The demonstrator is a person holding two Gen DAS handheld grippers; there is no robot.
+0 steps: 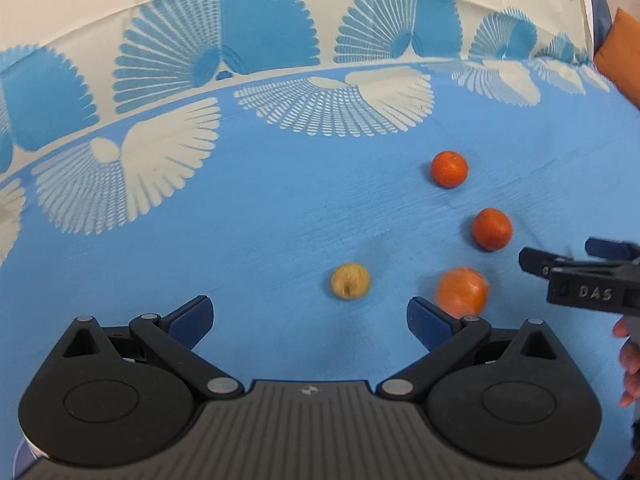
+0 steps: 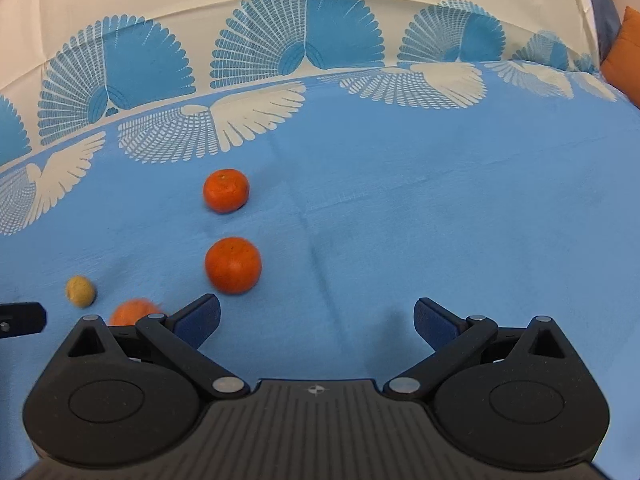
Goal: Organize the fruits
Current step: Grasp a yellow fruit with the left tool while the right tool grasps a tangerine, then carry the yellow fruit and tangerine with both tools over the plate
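Fruit on a blue bedsheet (image 1: 260,208) with white fan motifs: three tangerines and one small yellowish fruit. Left gripper (image 1: 310,320) spread wide and empty, with the yellowish fruit (image 1: 350,281) just ahead between its fingers, a blurred tangerine (image 1: 462,290) touching or nearly touching its right fingertip (image 1: 426,322), and two more tangerines (image 1: 491,228) (image 1: 449,169) farther ahead to the right. Right gripper (image 2: 318,320) likewise spread wide and empty, the nearest sharp tangerine (image 2: 233,265) just beyond its left fingertip (image 2: 200,318), all fruit ahead-left.
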